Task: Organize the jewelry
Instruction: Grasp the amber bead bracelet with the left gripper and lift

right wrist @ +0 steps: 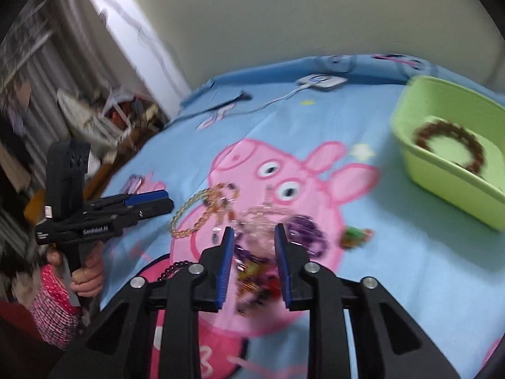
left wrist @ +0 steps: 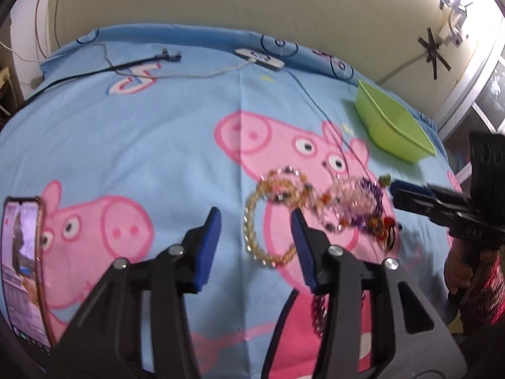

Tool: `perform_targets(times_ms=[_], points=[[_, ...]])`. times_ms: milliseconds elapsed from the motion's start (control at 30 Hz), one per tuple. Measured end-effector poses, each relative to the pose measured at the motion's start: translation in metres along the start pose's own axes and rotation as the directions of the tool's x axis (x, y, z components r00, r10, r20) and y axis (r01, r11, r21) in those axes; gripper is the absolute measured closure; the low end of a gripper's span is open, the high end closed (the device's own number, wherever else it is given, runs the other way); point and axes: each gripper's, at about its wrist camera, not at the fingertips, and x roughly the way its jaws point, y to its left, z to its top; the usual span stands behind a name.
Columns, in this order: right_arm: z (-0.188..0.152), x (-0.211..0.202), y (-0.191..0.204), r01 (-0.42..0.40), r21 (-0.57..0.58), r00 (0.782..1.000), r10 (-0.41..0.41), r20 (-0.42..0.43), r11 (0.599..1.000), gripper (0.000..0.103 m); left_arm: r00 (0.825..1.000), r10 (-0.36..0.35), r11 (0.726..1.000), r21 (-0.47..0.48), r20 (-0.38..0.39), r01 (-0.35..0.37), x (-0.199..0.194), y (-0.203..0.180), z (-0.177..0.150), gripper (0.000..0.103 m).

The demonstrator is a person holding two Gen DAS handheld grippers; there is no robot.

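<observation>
1. The jewelry (right wrist: 268, 246) lies in a loose heap on the bed, on the printed pink pig: round bead bracelets in clear pink, purple, orange and red, tangled together and partly blurred
2. A bracelet of round yellow glassy beads (left wrist: 252, 221) lies at the heap's left edge, touching the other strands
3. A dark maroon bead strand (right wrist: 176, 267) curls on the sheet near the heap, on its near left side
4. One brown bead bracelet (right wrist: 448, 145) already lies inside the green tub (right wrist: 442, 88), a smooth plastic box with rounded corners that stands well apart from the heap, to its far right
5. The right gripper (right wrist: 254, 230) hangs over the heap with its ribbed blue pads a narrow gap apart; beads show in the gap below, but the pads press on nothing that I can make out
6. The left gripper (left wrist: 256, 214) hangs over the sheet just left of the heap, its pads wide apart and empty; the yellow bracelet runs behind its right finger
7. A hand (right wrist: 88, 271) with a red patterned sleeve grips the left gripper's handle
8. The sheet (left wrist: 157, 126) is light blue cloth, smooth with a centre crease
9. A phone (left wrist: 22, 268) with a lit screen lies at the sheet's left edge; a flat white oval device (left wrist: 258, 57) with a cable and a black cable (left wrist: 126, 66) lie at the far side
</observation>
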Motion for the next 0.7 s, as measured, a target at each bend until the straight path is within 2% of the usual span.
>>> perform_targets(times_ms=[133,300,400,433,500,567,700], points=[[0.012,0.027,0.028,-0.002,-0.077,0.999,-0.001,-0.039,0.997,0.097,0.999,0.047,0.999,0.016,-0.016,-0.046,0.008,0.001,-0.01,0.059],[0.02,0.058,0.045,-0.032,-0.094,0.996,0.023,-0.091,0.995,0.097,0.998,0.056,0.998,0.024,-0.005,-0.055,0.007,0.001,-0.016,0.06],[0.026,0.078,0.047,0.0,-0.089,0.994,-0.009,-0.108,0.996,0.097,0.995,0.097,0.994,0.055,0.009,-0.097,0.009,-0.003,-0.018,0.079],[0.027,0.085,0.047,0.005,-0.09,0.993,-0.015,-0.114,0.996,0.097,0.995,0.096,0.994,0.06,0.008,-0.097,0.009,-0.004,-0.019,0.092],[0.031,0.09,0.052,0.017,-0.108,0.994,-0.029,-0.105,0.994,0.103,0.996,0.089,0.994,0.056,0.007,-0.089,0.008,-0.003,-0.019,0.095],[0.032,0.092,0.056,0.01,-0.124,0.993,-0.025,-0.117,0.992,0.103,0.996,0.087,0.995,0.055,0.007,-0.087,0.006,-0.004,-0.02,0.096],[0.031,0.075,0.055,-0.005,-0.12,0.997,-0.004,-0.074,0.993,0.103,0.998,0.043,0.998,0.044,0.042,-0.045,-0.012,-0.006,-0.015,0.096]])
